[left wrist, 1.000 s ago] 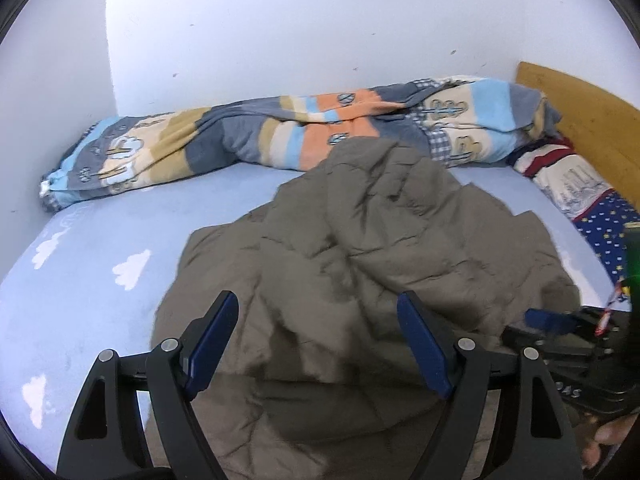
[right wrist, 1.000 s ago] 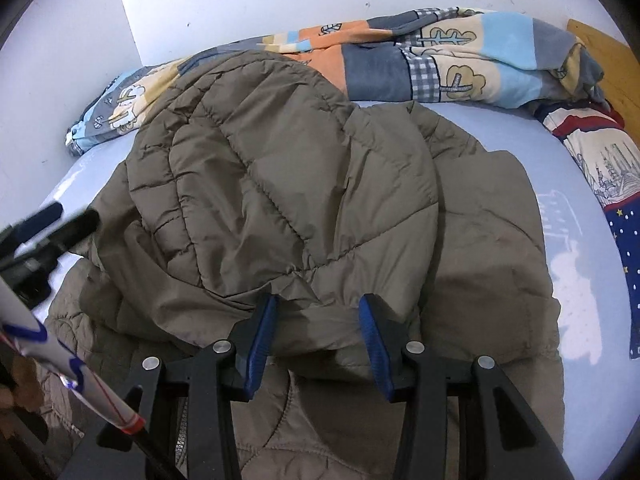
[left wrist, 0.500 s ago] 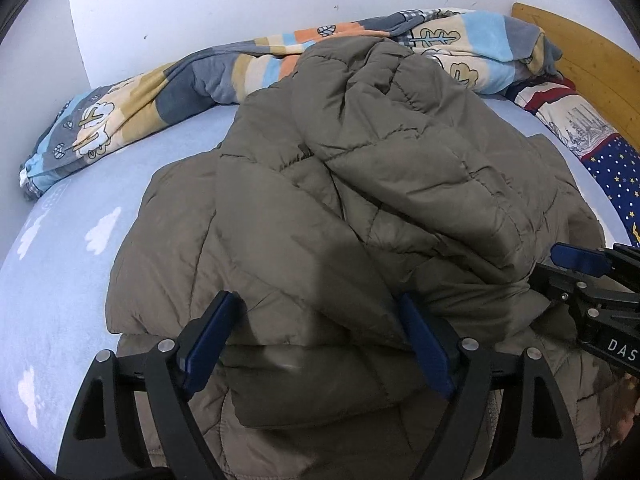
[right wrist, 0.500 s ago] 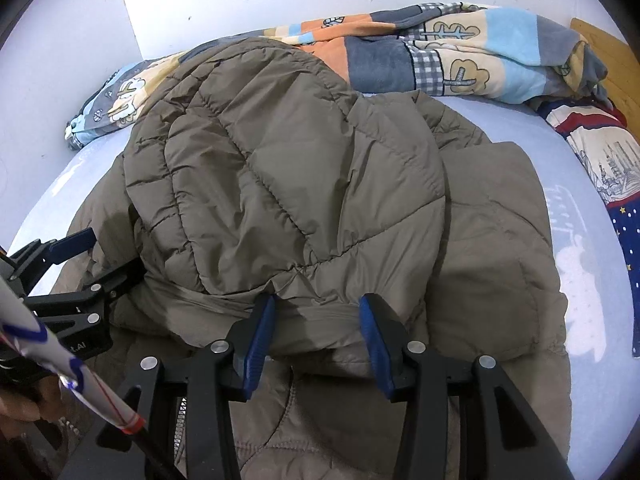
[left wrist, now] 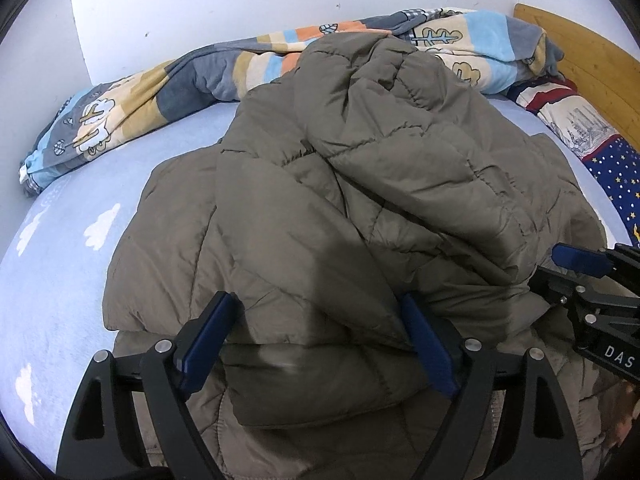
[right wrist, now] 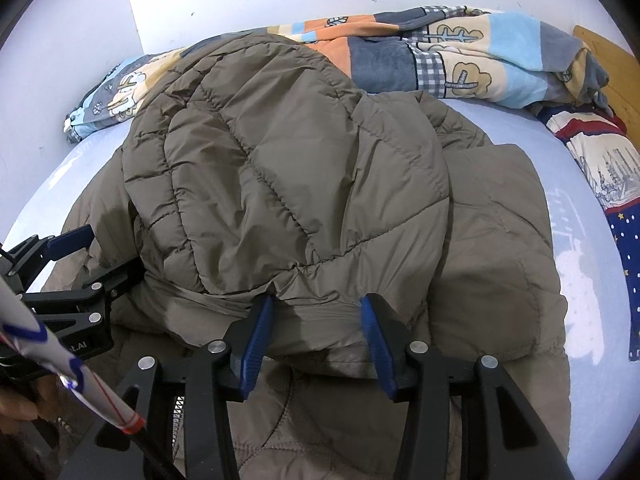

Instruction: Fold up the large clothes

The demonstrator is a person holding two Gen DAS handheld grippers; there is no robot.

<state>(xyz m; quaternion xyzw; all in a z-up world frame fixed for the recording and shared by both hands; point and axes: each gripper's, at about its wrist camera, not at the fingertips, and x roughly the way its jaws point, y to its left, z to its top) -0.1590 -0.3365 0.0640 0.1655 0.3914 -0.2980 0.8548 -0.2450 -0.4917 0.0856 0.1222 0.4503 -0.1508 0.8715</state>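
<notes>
An olive quilted jacket [left wrist: 360, 208] lies heaped on the bed, its upper half folded back over the lower half. My left gripper [left wrist: 314, 304] stands wide, its blue pads either side of the near fold without visibly squeezing it. In the right wrist view the left gripper [right wrist: 108, 252] sits at the jacket's left edge, one finger tucked under the top layer. My right gripper [right wrist: 316, 300] is closed on the folded hem, and the fabric puckers at both pads. The jacket [right wrist: 288, 184] bulges just beyond it. The right gripper [left wrist: 556, 268] also shows at the jacket's right edge.
The light blue sheet with white clouds [left wrist: 72, 264] is bare left of the jacket. A striped patterned blanket [left wrist: 180, 92] is bunched along the white wall. A star-print pillow [left wrist: 616, 176] and wooden headboard [left wrist: 580, 52] lie right. A white rod [right wrist: 60, 364] crosses the right view's lower left.
The left gripper has come down over the jacket, so the heap now fills its view, and it has closed in on the jacket's left edge. The right gripper has stayed put on the hem.
</notes>
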